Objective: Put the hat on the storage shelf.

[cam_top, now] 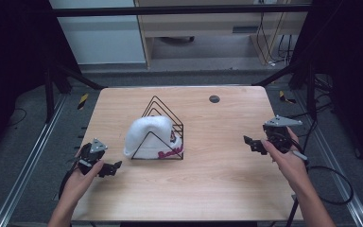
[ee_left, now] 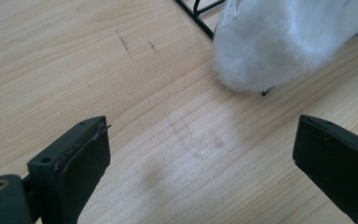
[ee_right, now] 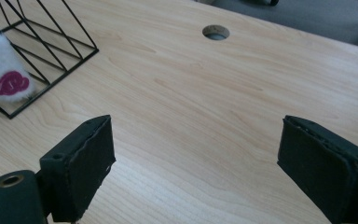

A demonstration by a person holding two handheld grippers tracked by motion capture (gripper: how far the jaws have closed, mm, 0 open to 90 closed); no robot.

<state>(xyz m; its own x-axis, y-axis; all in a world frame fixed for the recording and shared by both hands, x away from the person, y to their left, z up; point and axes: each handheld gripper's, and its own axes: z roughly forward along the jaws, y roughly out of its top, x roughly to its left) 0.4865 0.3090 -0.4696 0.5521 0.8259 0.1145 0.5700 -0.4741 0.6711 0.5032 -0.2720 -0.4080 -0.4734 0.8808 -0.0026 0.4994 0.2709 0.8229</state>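
Jaws wide apart on both grippers, white fluffy hat (cam_top: pixel 147 136) in wire rack (cam_top: pixel 163 113), pink lettering unreadable

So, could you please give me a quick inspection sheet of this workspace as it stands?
Surface: wooden table, a round hole near its far edge, faint scuff marks.
Job's things: white fluffy hat with pink lettering, lodged in the black wire rack.
Clutter: nothing seen.
Grippers: left hand-held gripper open, empty, near the hat; right hand-held gripper open, empty, apart from the rack.
Cables: black cable trailing off the right table edge.
Surroundings: grey floor, metal frame, pale cabinets behind.
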